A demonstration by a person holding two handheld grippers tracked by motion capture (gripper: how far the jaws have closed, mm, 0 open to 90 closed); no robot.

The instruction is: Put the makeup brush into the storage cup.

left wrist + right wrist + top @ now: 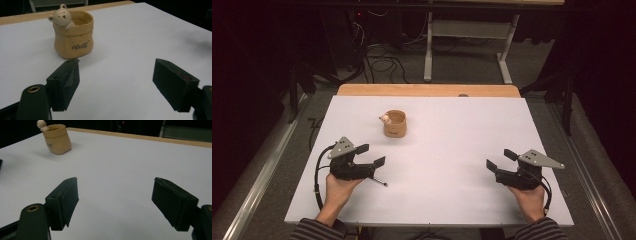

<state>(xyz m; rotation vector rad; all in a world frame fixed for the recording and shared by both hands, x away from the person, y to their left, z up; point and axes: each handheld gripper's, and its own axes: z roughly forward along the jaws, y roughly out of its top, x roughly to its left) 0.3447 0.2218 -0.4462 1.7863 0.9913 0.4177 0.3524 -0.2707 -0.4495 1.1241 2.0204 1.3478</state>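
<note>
A tan sack-shaped pot (pixel 395 124) with a small bear figure on its rim stands on the white table top (pixel 437 150), left of centre and toward the far edge. My left gripper (pixel 370 155) rests near the table's left front, open, with nothing between its fingers; the pot (pixel 74 34) stands a short way beyond its left jaw. At the right front my right gripper (pixel 501 159) is open and holds nothing. From it the pot (pixel 56 138) shows far off at the upper left.
A thin dark pen-like stick (pixel 379 181) lies on the table just under the left gripper. A wooden strip (pixel 427 90) borders the table's far edge. Beyond it stand a desk frame (pixel 467 40) and loose cables (pixel 384 62) on the floor.
</note>
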